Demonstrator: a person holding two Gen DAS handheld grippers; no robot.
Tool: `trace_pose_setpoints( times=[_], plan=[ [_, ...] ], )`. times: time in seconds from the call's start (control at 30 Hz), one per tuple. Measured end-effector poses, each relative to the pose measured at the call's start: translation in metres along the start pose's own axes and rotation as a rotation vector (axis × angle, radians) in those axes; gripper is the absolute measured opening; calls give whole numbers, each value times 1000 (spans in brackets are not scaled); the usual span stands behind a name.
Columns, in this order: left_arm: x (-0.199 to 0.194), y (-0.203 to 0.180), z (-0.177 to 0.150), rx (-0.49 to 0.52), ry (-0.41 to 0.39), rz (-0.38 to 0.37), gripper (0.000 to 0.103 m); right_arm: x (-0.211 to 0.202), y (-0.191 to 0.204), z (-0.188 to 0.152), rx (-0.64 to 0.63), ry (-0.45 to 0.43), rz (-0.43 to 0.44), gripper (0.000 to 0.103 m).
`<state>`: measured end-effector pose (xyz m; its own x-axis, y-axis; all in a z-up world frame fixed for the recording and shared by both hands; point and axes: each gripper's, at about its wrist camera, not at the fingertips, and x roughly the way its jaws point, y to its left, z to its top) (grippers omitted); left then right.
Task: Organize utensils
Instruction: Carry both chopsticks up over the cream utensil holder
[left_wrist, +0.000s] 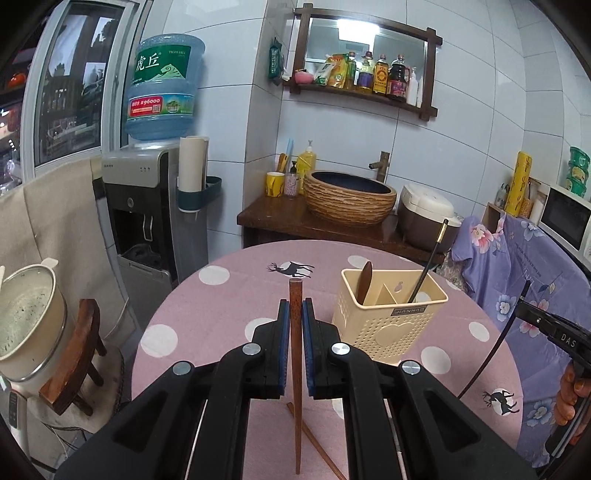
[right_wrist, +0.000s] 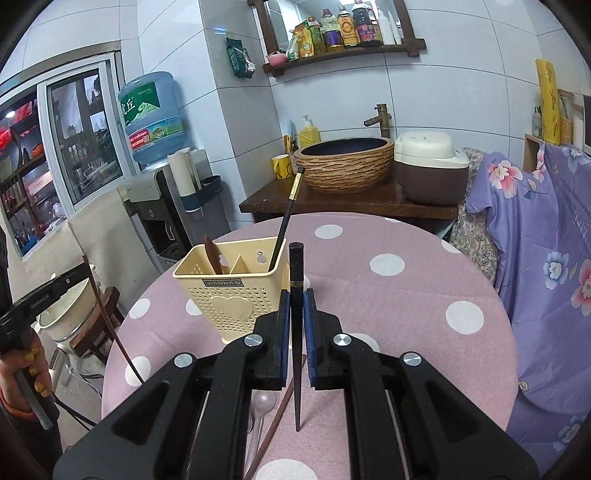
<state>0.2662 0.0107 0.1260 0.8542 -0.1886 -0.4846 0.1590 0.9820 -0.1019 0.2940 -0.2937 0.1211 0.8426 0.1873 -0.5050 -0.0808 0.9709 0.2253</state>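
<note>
Both grippers hold chopsticks near the utensil holder (left_wrist: 388, 314).
Left gripper (left_wrist: 295, 317) clenches a brown chopstick (left_wrist: 295, 369); right gripper (right_wrist: 295, 310) clenches a black chopstick (right_wrist: 296, 332).

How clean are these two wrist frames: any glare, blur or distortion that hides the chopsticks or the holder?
Left wrist view: strong fisheye bending and dark corners; sharp on the brown chopstick in the left gripper and on the cream holder; a ceiling light glares in the wall mirror. Right wrist view: same distortion, even light, no motion blur; the black chopstick in the right gripper reads clearly.
</note>
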Motion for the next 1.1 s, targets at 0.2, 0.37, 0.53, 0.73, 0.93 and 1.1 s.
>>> trace_pose_setpoints(
  times=[0.2, 0.37, 0.53, 0.73, 0.93, 1.1],
  plan=[
    [-2, 3, 1, -4, 1, -6, 8, 0, 2, 0, -9, 2, 4, 8],
    [-8, 7, 6, -6, -13, -21, 8, -6, 4, 1, -11, -7, 25, 8],
    [-18, 5, 13, 15, -43, -21, 8, -10, 7, 6, -10, -13, 41, 8],
    [-26, -2, 27, 39, -75, -30, 8, -13, 14, 19, -19, -15, 64, 8],
    [-38, -11, 56, 49, -114, -79, 8, -25, 29, 44, -38, -35, 106, 8],
    [-48, -21, 94, 34, -171, -123, 8, -43, 47, 84, -78, -115, 118, 8]
  ],
)
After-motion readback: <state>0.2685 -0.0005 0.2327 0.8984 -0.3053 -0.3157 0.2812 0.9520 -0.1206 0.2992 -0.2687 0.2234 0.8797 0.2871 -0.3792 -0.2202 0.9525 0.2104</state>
